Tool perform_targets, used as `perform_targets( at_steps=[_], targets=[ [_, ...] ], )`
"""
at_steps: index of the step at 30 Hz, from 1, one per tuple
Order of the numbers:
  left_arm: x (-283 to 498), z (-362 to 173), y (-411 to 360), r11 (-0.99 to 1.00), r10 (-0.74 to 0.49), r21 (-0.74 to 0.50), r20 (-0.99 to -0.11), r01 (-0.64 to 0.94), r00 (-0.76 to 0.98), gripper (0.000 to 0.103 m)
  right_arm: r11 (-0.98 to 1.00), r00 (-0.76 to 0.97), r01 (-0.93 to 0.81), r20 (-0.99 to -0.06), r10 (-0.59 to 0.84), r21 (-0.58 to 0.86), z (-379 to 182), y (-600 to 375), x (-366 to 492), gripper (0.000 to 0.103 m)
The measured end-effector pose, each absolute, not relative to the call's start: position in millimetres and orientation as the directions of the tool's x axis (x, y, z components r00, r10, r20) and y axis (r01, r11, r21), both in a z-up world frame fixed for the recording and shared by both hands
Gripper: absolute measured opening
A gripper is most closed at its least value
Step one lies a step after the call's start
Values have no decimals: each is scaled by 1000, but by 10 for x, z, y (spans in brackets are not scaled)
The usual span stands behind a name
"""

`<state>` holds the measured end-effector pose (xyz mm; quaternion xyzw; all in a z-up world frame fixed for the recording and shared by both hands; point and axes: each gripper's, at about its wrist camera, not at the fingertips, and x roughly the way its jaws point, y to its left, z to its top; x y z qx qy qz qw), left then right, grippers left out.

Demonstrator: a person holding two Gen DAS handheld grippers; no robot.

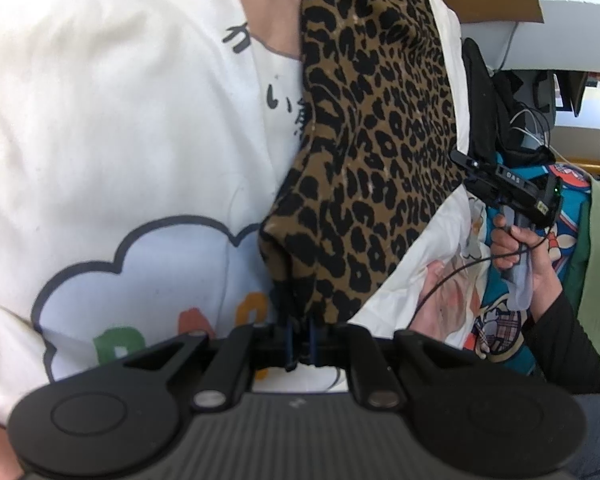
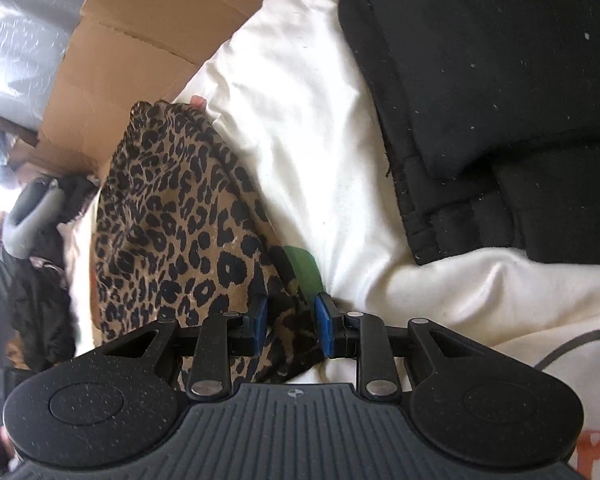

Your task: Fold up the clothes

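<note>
Under and all around both sets of fingers is the big white printed shirt (image 1: 112,128), spread as the base layer, with a cloud outline and coloured letters on it just left of the left gripper (image 1: 301,346). In the right wrist view the same white cloth (image 2: 308,120) fills the area ahead of the fingers and off to their right.

Next biggest is the black garment (image 2: 500,100), lying on the white shirt up and to the right of the right gripper (image 2: 292,330), well clear of its fingers.

Then the leopard-print garment (image 1: 376,140). In the left view it runs from the fingers straight up and away as a long bunched strip, and the left gripper's fingers are pinched together on its bottom end, so that corner is firmly held. In the right view the leopard cloth (image 2: 172,220) sits ahead and to the left, with a fold of it passing between the blue pads (image 2: 324,328). The right fingers stand partly apart around that fold; I can't tell whether they're really pressing on it.

Behind the leopard cloth there's a cardboard box (image 2: 132,48).

To the right of the left fingers you can see the person's hand (image 1: 516,248) gripping the right tool's handle over some colourful printed fabric (image 1: 500,320).
</note>
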<state>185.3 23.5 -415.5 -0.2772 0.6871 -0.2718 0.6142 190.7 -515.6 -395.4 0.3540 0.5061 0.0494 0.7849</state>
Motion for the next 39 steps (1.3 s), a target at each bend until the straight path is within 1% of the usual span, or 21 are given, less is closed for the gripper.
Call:
perform_targets(
  at_steps=[7, 8, 9, 10, 12, 14, 20, 23, 29, 39],
  targets=[
    [1855, -4158, 226, 702, -712, -711, -696, -48, -93, 8, 737, 464, 246, -744, 481, 630, -4006, -5171, 2042, 28],
    [1855, -4157, 228, 701, -712, -711, -696, -47, -94, 8, 743, 458, 237, -746, 483, 626, -4002, -5161, 2058, 15],
    [1854, -4155, 237, 698, -715, -714, -693, -48, -93, 8, 759, 452, 220, -753, 478, 613, -3986, -5128, 2068, 10],
    [1854, -4152, 248, 695, -719, -718, -689, -49, -92, 8, 767, 449, 213, -758, 473, 605, -3965, -5098, 2077, 7],
    [1856, -4132, 272, 688, -725, -723, -683, -59, -88, 8, 777, 448, 208, -764, 464, 594, -3920, -5065, 2081, 4],
    [1862, -4077, 273, 686, -728, -726, -681, -51, -86, 8, 780, 451, 214, -768, 455, 588, -3872, -5058, 2071, 3],
    [1906, -3868, 311, 687, -725, -727, -684, -10, -86, 8, 717, 507, 240, -714, 482, 654, -3655, -5095, 1893, 2],
    [1937, -3793, 405, 704, -708, -711, -702, 2, -77, 8, 697, 514, 251, -702, 493, 672, -3586, -5052, 1817, 2],
    [1966, -3562, 619, 708, -705, -706, -708, 18, -38, 8, 667, 515, 281, -695, 502, 690, -3499, -4985, 1670, 1],
    [1963, -3454, 964, 763, -646, -646, -764, 22, -7, 8, 615, 468, 308, -678, 567, 726, -3597, -4673, 1418, 0]
  ],
)
